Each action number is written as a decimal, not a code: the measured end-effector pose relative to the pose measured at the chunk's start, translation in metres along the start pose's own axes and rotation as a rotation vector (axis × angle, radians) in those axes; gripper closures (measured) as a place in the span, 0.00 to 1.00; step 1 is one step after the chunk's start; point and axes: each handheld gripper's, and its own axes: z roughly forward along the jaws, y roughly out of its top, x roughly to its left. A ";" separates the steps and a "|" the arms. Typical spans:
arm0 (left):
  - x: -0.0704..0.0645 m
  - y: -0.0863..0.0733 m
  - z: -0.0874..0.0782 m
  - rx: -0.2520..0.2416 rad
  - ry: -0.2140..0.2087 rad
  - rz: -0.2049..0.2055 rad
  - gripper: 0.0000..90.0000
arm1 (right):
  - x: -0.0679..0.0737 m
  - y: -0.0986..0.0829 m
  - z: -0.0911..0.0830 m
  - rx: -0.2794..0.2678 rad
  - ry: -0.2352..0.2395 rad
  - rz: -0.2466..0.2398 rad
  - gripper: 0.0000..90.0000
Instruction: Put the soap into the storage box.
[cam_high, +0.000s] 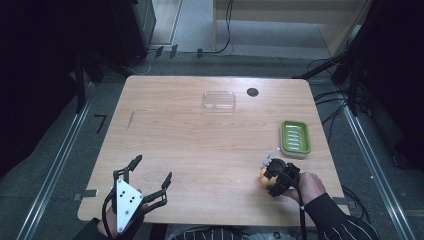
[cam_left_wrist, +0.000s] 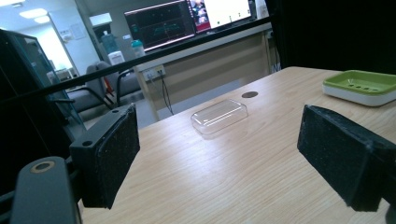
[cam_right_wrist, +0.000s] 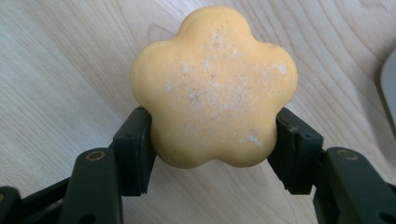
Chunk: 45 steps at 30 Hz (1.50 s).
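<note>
Your right gripper (cam_right_wrist: 212, 140) clamps flower-shaped soap (cam_right_wrist: 214, 86): five rounded lobes, yellow-orange, matte, face dusted with pale specks. Jaws press its two lower side lobes. Soap sits low over wooden table (cam_high: 200, 145), near-right part, just near side of green soap dish (cam_high: 295, 137). Your left gripper (cam_high: 150, 172) at near-left edge, jaws wide apart, nothing between pads (cam_left_wrist: 112, 154). Clear plastic lid (cam_high: 219, 100) lies far centre, beside dark round hole (cam_high: 252, 92).
</note>
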 end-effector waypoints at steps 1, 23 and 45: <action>0.000 0.000 0.000 0.001 0.001 0.001 0.14 | -0.003 -0.003 -0.001 0.000 -0.002 0.008 0.45; 0.000 0.000 0.000 -0.004 -0.001 -0.002 0.14 | -0.024 -0.022 -0.002 0.016 -0.052 0.114 0.45; 0.000 0.000 0.000 -0.004 -0.002 -0.002 0.14 | -0.040 -0.020 -0.014 -0.028 -0.087 0.173 0.45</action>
